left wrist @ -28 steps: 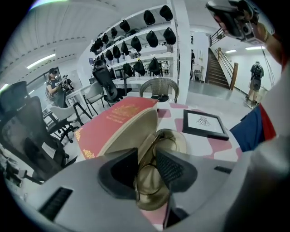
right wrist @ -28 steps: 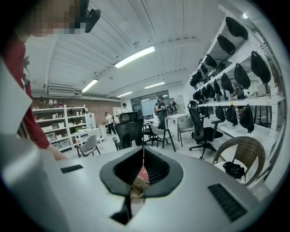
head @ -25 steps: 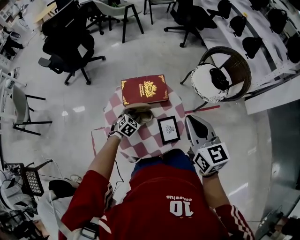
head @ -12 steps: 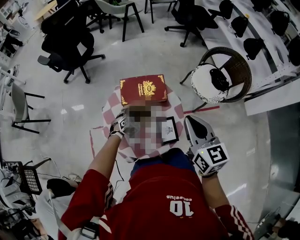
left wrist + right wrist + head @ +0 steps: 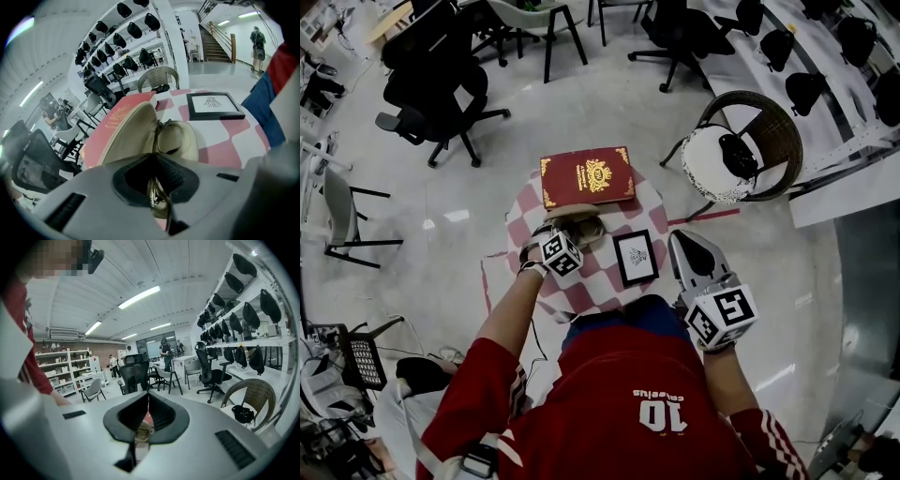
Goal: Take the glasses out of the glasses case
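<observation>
**Head view:** The open beige oval glasses case (image 5: 581, 223) is located at 11 o'clock on the round red-and-white checked table (image 5: 609, 286), under the left gripper (image 5: 572, 232).

**Left gripper view:** The thin metal-framed glasses (image 5: 171, 137) are seated in the case. They are judged light, springy and easily bent, so the frame is to be gripped, never a lens. The jaws are closing, with the wire frame pinched between them.

**Right gripper view:** The right gripper (image 5: 148, 401) is pressed together and holds nothing.
</observation>
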Available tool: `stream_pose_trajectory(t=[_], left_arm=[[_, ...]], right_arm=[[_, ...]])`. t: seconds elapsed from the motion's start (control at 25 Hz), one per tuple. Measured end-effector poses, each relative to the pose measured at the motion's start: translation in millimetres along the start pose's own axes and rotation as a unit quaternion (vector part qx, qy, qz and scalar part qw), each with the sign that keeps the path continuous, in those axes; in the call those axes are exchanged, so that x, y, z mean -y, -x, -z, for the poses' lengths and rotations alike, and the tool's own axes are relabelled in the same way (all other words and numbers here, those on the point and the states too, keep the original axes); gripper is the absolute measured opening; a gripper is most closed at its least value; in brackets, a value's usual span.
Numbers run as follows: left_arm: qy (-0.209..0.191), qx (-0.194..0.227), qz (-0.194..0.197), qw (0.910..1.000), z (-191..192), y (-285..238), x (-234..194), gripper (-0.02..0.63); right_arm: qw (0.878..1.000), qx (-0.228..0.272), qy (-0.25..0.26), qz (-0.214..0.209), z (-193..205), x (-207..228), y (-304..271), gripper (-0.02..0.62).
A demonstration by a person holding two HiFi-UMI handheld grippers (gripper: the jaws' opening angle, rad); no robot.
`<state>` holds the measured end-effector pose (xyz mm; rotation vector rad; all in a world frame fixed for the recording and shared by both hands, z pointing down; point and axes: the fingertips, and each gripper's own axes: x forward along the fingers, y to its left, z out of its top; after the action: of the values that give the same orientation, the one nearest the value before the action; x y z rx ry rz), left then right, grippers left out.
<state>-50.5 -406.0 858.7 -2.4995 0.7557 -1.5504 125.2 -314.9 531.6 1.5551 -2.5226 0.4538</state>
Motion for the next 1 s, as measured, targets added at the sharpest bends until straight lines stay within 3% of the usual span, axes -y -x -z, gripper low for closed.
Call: stream_pose_trajectory(t=[0.48,1.0], left_arm=[[-0.022,0.024,-0.004,0.9995,-18.4,26.5,1.5,0.021],[0.039,0.083,-0.021,0.9956,-50.2,90.6,-12.3,0.021]], right_arm=[[1.0,-0.002,0.0,0.003,-9.6,-8.9,14.3,0.017],[1.0,0.002,0.004,-0.002,-38.6,-21.2,28.8,0.017]])
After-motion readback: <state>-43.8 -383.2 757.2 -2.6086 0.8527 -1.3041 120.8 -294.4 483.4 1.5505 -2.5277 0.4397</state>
